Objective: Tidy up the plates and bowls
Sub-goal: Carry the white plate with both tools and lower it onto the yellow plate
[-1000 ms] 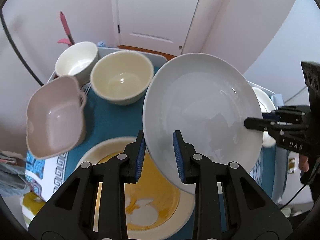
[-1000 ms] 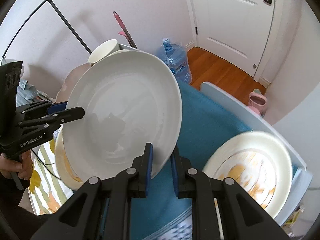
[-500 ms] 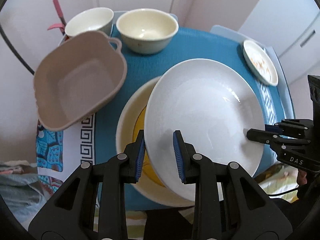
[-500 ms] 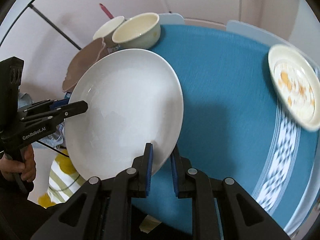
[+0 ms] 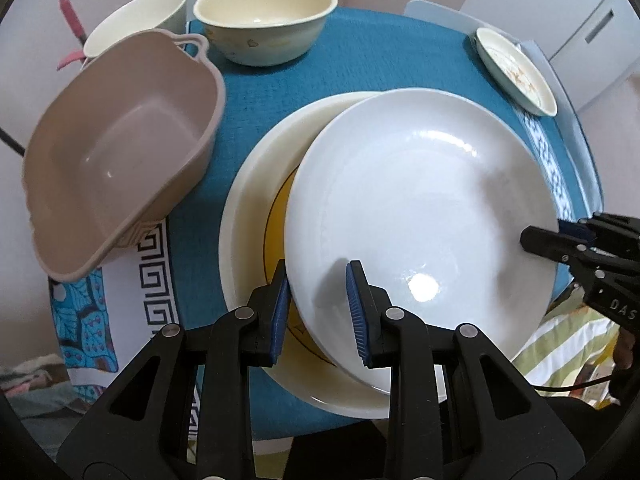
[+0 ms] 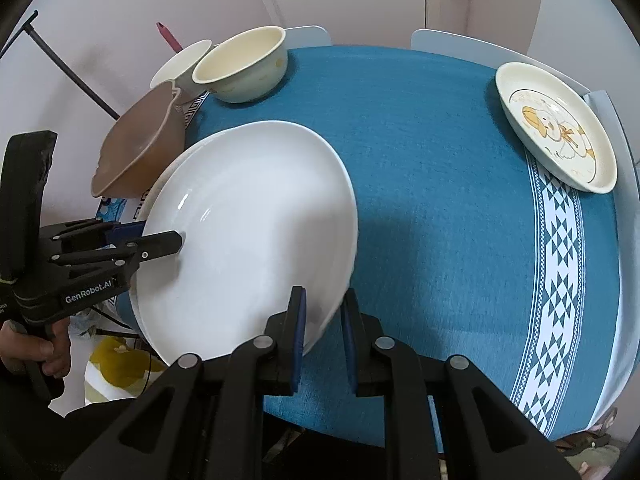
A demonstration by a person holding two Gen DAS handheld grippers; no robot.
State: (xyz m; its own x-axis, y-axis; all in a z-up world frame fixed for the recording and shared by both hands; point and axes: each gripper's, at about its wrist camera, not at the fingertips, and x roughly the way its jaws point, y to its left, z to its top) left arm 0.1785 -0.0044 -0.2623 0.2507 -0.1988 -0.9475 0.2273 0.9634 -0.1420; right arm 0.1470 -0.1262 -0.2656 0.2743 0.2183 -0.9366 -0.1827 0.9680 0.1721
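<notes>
Both grippers hold one large white plate (image 5: 420,208), which also shows in the right wrist view (image 6: 248,216). My left gripper (image 5: 320,312) is shut on its near rim. My right gripper (image 6: 322,332) is shut on the opposite rim and shows at the right of the left wrist view (image 5: 560,240). The plate hangs tilted, low over a cream plate with a yellow centre (image 5: 256,184) on the blue tablecloth (image 6: 432,152). I cannot tell whether the two plates touch.
A taupe square dish (image 5: 116,144) stands at the left. A cream bowl (image 5: 264,20) and a white bowl (image 5: 136,20) stand at the far edge. A small plate with a dog picture (image 6: 556,128) lies at the far right.
The white plate has come down from steeply tilted in the air to nearly flat, low over the cream plate. Both grippers have kept their hold.
</notes>
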